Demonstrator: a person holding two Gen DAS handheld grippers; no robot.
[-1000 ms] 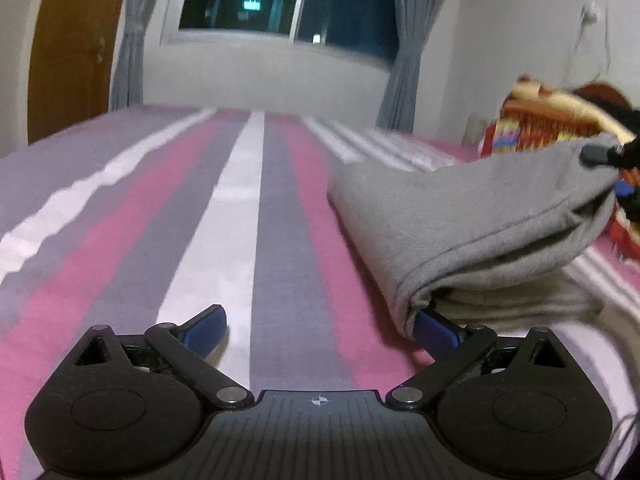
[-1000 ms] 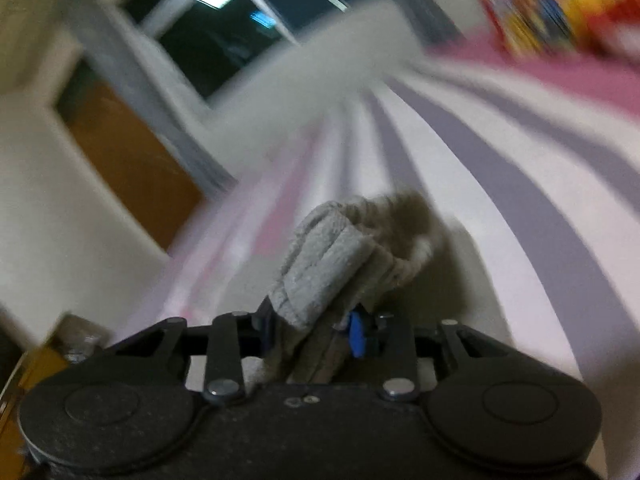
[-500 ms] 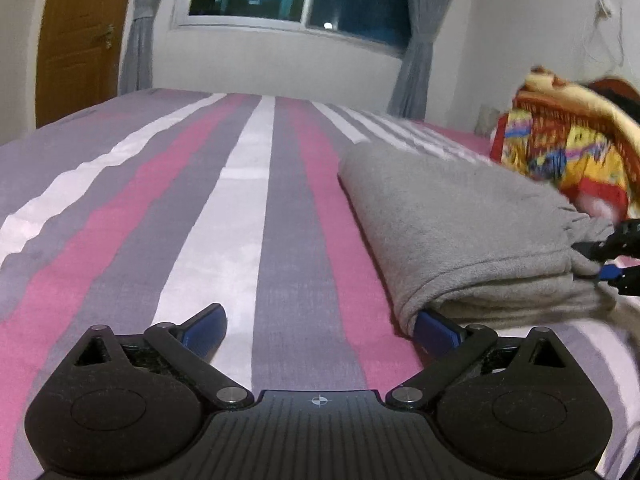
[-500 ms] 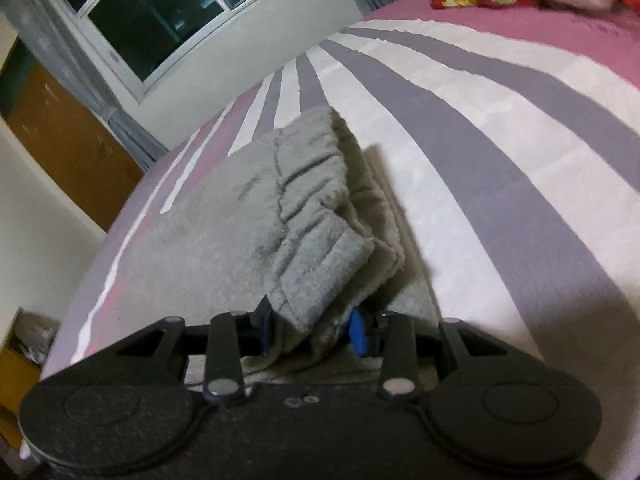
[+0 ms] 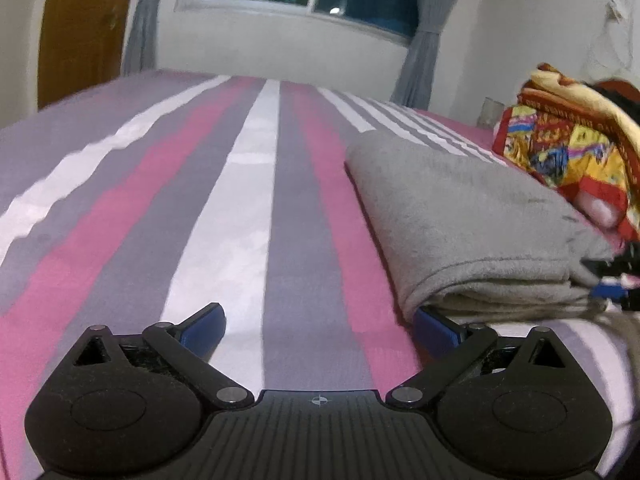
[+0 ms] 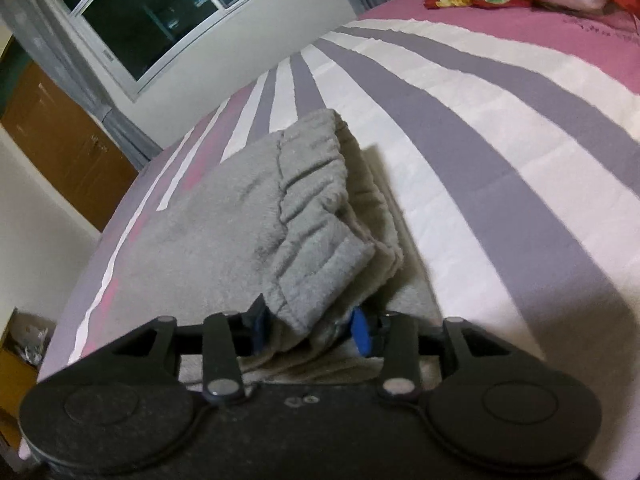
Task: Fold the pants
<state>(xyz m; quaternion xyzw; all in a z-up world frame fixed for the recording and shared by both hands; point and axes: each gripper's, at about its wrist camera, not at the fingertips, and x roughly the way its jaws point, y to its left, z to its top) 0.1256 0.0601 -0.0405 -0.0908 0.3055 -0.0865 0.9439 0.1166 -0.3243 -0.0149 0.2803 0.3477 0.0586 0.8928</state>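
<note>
The left gripper (image 5: 320,326) sits low over the striped bed (image 5: 224,208). Its two blue fingers (image 5: 206,326) are spread wide apart and hold nothing. The finger on its right side touches the near corner of the gray pants (image 5: 452,216). The pants lie folded in a thick stack on the bed, to the right of the left gripper. Past them, by the wall, is a bright red and yellow blanket (image 5: 568,148).

At the far right of the stack is the right gripper (image 6: 308,330). Its fingers are partly parted, with the bunched waistband end of the pants (image 6: 312,216) between them. I cannot tell if they pinch it. The rest of the pants lie flat on the bed (image 6: 500,128).
</note>
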